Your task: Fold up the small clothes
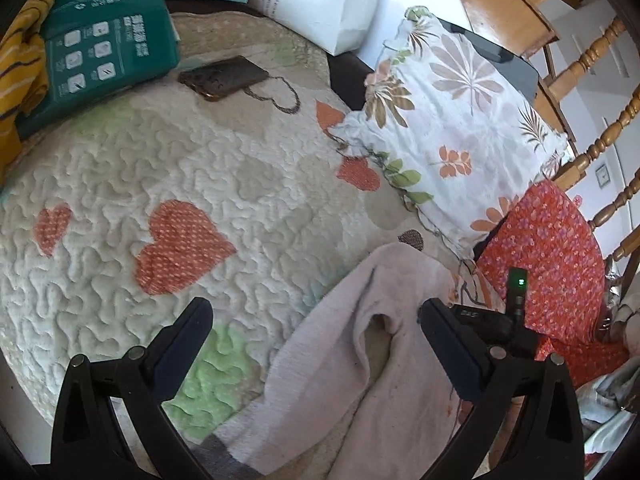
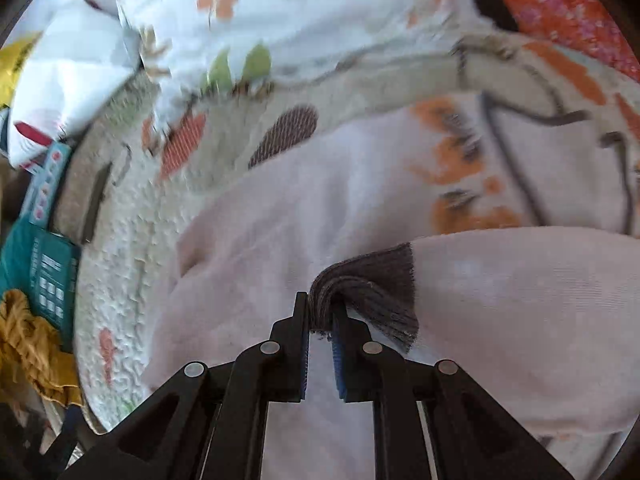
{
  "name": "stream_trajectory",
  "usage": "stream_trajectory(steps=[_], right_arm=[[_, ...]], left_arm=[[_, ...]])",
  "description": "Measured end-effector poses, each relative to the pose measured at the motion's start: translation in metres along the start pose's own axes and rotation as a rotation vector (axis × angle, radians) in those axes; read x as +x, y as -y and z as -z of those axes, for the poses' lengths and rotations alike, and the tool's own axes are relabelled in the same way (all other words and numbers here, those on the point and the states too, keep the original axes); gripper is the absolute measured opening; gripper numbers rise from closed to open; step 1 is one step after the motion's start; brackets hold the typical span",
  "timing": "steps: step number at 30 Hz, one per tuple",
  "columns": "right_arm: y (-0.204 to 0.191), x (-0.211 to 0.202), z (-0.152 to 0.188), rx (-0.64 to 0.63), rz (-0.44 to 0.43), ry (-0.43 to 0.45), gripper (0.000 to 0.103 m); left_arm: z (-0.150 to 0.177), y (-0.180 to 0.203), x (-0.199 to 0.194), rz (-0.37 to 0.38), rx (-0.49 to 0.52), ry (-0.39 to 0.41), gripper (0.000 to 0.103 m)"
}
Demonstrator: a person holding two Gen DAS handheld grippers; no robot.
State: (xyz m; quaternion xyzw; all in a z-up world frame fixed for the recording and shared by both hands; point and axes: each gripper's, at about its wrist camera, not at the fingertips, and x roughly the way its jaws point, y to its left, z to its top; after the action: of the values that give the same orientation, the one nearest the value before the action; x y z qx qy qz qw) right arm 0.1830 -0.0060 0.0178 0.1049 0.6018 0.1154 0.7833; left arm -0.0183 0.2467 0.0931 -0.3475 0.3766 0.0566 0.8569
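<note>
A small pale pink garment point(image 1: 360, 360) with a grey ribbed cuff lies on a quilted bedspread with orange hearts point(image 1: 160, 200). In the left wrist view my left gripper point(image 1: 316, 312) is open, its fingers either side of the garment's near part, holding nothing. In the right wrist view my right gripper point(image 2: 320, 312) is shut on the grey ribbed cuff point(image 2: 372, 280) of the pink garment point(image 2: 520, 320) and holds that part folded over the rest of the garment point(image 2: 280, 220). The view is blurred.
A floral pillow point(image 1: 452, 120) and a red floral cloth point(image 1: 548, 260) lie to the right. A dark phone point(image 1: 224, 78), a teal package point(image 1: 108, 44) and yellow fabric point(image 1: 20, 60) sit at the far left. A wooden chair point(image 1: 592, 120) stands beyond the bed.
</note>
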Motion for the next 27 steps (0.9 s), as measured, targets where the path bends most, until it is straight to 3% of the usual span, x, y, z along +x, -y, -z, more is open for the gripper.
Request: stream_trajectory(steps=[3, 6, 9, 13, 16, 20, 27], right_arm=[[-0.016, -0.002, 0.002, -0.016, -0.061, 0.005, 0.038], [-0.040, -0.023, 0.011, -0.072, -0.168, 0.034, 0.040], [-0.064, -0.043, 0.032, -0.170, -0.127, 0.068, 0.048], [-0.099, -0.060, 0.087, -0.390, -0.083, 0.045, 0.052], [-0.127, -0.061, 0.142, -0.567, -0.098, 0.003, 0.059], [-0.154, -0.056, 0.204, -0.729, -0.137, -0.029, 0.062], [-0.198, -0.053, 0.295, -1.264, 0.085, 0.112, 0.061]], left_arm=[[-0.004, -0.010, -0.006, -0.022, -0.018, 0.023, 0.103], [-0.009, -0.023, -0.013, -0.044, -0.056, 0.046, 0.103], [-0.014, -0.040, -0.025, -0.084, -0.095, 0.089, 0.103], [-0.021, -0.065, -0.050, -0.147, -0.148, 0.167, 0.103], [-0.026, -0.084, -0.063, -0.182, -0.192, 0.205, 0.103], [-0.033, -0.111, -0.077, -0.253, -0.263, 0.243, 0.103], [-0.036, -0.144, -0.093, -0.321, -0.339, 0.275, 0.103]])
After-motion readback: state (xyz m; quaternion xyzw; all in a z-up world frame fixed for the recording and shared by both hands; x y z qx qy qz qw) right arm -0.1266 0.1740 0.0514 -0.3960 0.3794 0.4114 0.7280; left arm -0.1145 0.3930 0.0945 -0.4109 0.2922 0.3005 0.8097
